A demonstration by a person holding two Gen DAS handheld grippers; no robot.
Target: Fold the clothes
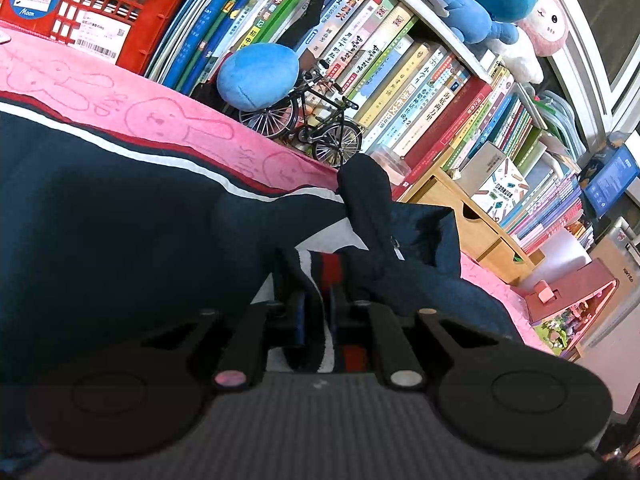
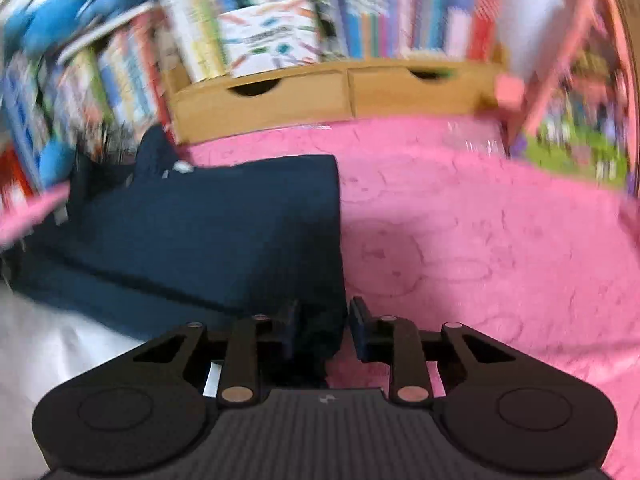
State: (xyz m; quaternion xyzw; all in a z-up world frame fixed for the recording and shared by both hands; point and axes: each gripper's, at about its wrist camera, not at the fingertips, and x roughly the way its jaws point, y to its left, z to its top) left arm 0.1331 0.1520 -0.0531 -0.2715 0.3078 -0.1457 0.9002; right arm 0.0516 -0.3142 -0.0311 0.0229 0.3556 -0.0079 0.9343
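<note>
- Nearest the left wrist lens, the left gripper point(image 1: 317, 300) is clamped on the striped hem of the navy garment point(image 1: 100, 220), which spreads toward 9 o'clock over the pink blanket point(image 1: 168, 120).
- Toy bicycle point(image 1: 304, 120) stands at 12 o'clock before the books point(image 1: 420, 92).
- Right gripper point(image 2: 322, 320) has its jaws partly apart, the garment's corner between them; whether they pinch it, I cannot tell.

**Layout: garment on covered surface**

Garment point(image 1: 100, 220) lies on the blanket point(image 1: 168, 116). Behind it: model bicycle point(image 1: 308, 120), with books point(image 1: 400, 92) behind that. Crate point(image 1: 112, 4) far left; wooden drawer unit point(image 2: 340, 92) to the right, behind the blanket.
</note>
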